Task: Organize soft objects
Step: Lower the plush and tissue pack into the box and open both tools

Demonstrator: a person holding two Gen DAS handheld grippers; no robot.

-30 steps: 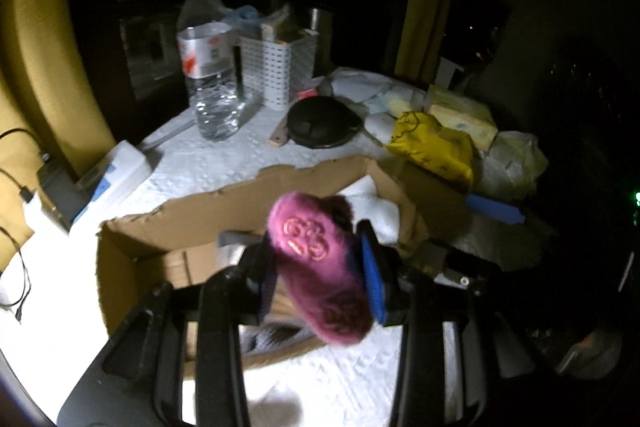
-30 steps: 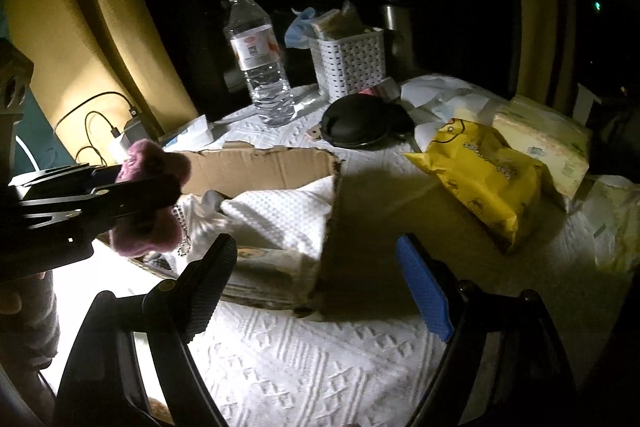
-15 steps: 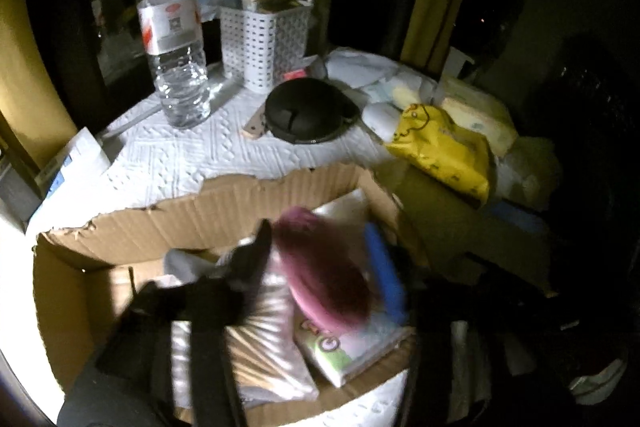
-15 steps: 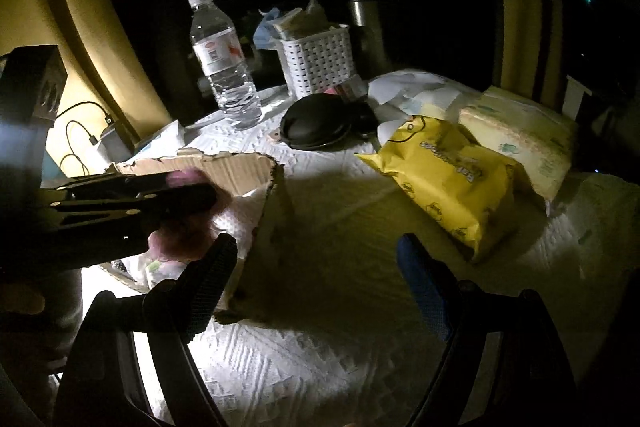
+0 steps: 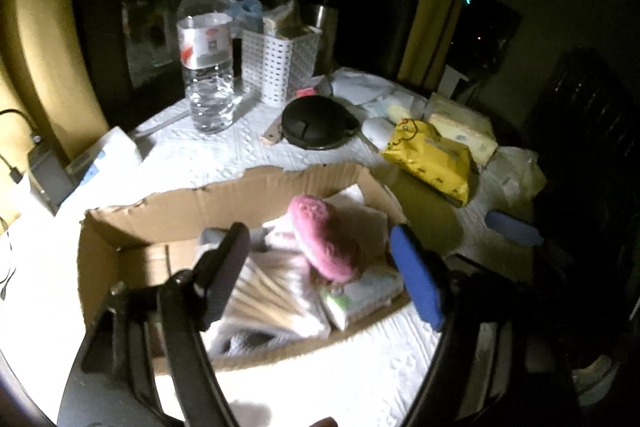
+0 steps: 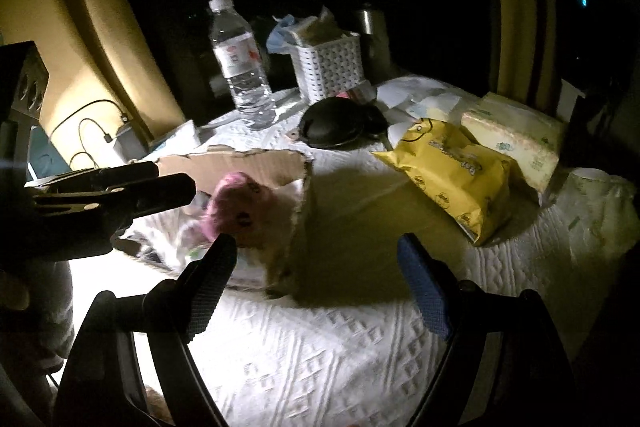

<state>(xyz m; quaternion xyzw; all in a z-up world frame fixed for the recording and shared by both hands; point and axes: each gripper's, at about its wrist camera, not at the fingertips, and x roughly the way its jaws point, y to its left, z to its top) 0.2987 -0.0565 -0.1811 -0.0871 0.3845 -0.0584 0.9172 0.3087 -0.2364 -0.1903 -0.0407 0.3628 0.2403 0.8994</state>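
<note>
A pink fuzzy soft toy (image 5: 324,247) lies in the torn cardboard box (image 5: 180,211), on top of white packets and a bag of wooden sticks. My left gripper (image 5: 318,231) hovers over the box with its jaws opening; the toy sits between and beyond the fingers, and no pad touches it. In the right wrist view the toy (image 6: 236,203) shows inside the box (image 6: 240,167), with the left gripper (image 6: 176,183) just left of it. My right gripper (image 6: 316,243) stands open above the white cloth, right of the box, holding nothing.
A yellow soft pack (image 6: 456,171) and a tissue pack (image 6: 516,135) lie right of the box. Behind stand a water bottle (image 5: 206,67), a white perforated basket (image 5: 280,63) and a black round case (image 5: 316,123). A charger with cables (image 5: 44,171) sits at the left edge.
The left gripper carried the pink toy down over the box, opened and let it go; the toy now rests inside. The right gripper's view shifted slightly; it stayed open.
</note>
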